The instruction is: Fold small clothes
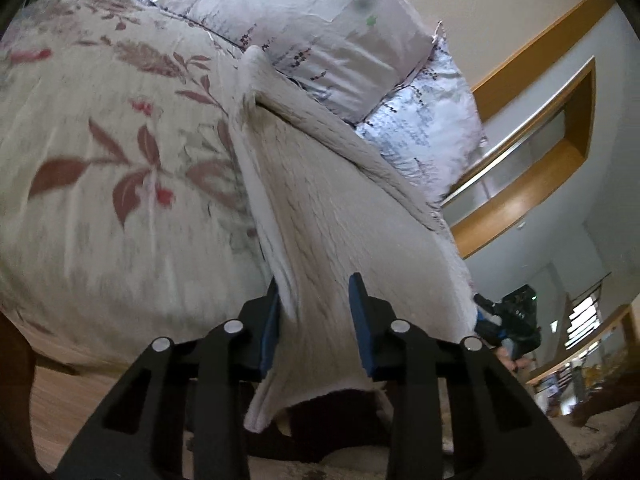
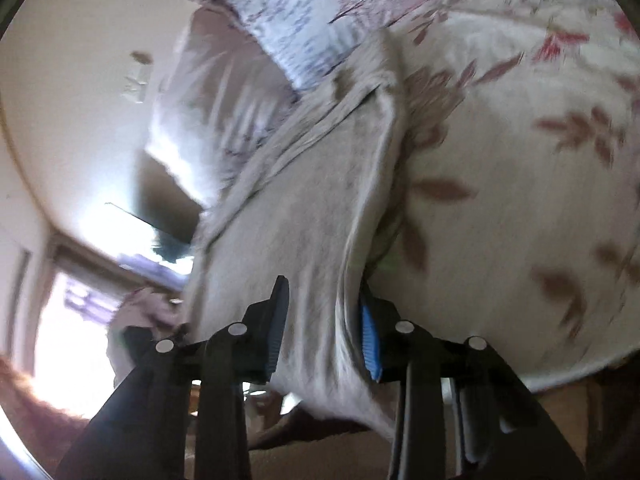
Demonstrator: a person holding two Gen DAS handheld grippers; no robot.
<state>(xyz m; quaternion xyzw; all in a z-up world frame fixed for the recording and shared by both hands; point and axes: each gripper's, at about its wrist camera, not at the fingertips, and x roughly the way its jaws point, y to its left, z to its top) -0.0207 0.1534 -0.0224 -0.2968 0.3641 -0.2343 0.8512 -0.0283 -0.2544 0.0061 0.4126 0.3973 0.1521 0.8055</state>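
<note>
A bedroom: a bed under a floral duvet (image 1: 120, 152) with reddish leaf sprigs, two pale printed pillows (image 1: 304, 28) at its head, a wood-trimmed wall niche (image 1: 560, 152) beyond, and bright windows washing out part of the right wrist view. The thing being folded is a small cream knitted garment (image 1: 320, 208), ribbed in texture; which kind of garment it is cannot be told. It stretches from the duvet near the pillows back toward both cameras, its near edge lifted off the bed.

The left gripper (image 1: 316, 320) has its blue-padded jaws pinching a bunched corner of the knit, cloth spilling out below them. The right gripper (image 2: 324, 328) likewise has its jaws closed on the other near corner, a fold of fabric trapped between the pads. In the left wrist view the right gripper shows just beside the garment's far edge.

Holding both near corners taut probably serves to keep the edge straight, so it can be carried over the far part lying on the duvet, making an even fold. The blur suggests motion.
</note>
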